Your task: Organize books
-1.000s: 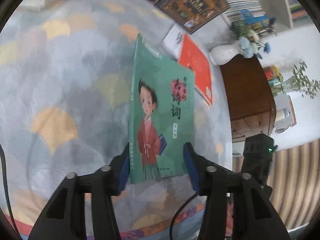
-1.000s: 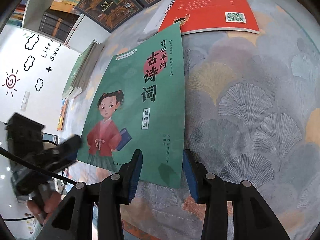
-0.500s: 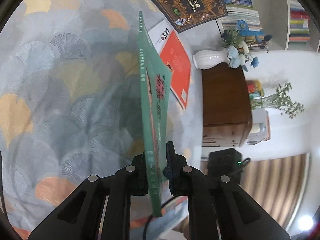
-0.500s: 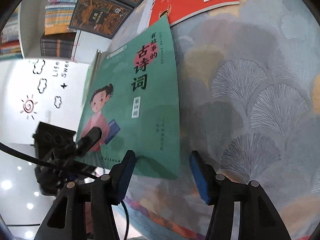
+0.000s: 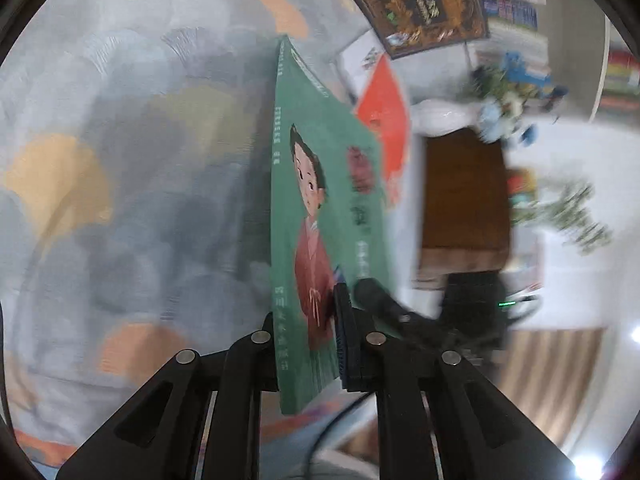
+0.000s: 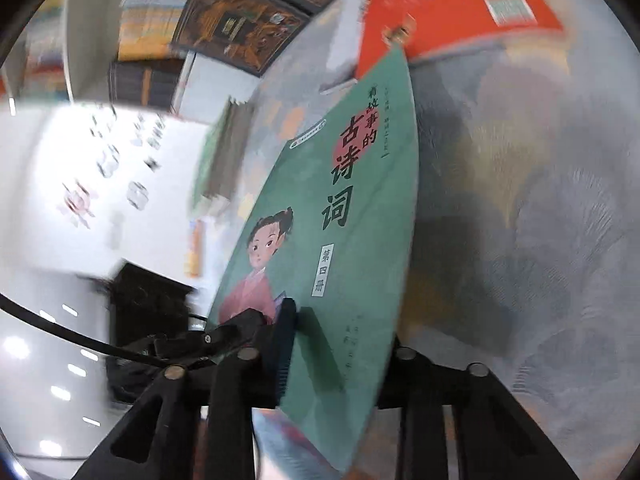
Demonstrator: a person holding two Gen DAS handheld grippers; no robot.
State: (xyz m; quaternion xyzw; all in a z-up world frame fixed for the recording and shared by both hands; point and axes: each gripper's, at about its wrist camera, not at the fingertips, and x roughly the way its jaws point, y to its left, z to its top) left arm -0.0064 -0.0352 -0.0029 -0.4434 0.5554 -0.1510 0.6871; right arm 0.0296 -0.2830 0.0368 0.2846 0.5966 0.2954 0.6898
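A green book [image 5: 316,216] with a cartoon child in a red robe on its cover stands tilted up off the fan-patterned cloth [image 5: 120,160]. My left gripper [image 5: 308,344] is shut on its lower edge near the spine. The book's cover [image 6: 344,240] fills the middle of the right wrist view, where my right gripper [image 6: 340,352] is shut on the same lower edge; its right finger is hidden behind the book. The other gripper's dark finger [image 5: 376,296] rests on the cover beside my left one.
A red book [image 6: 448,4] and a dark ornate book [image 6: 240,28] lie beyond the green one. A thin stack of green books [image 6: 224,152] lies at the left. A white vase [image 5: 444,114] stands on a wooden cabinet [image 5: 464,200], with shelves behind.
The green book has come up from lying flat to a tilted stand. The left jaws closed on it first, then the right jaws widened and closed on its lower edge.
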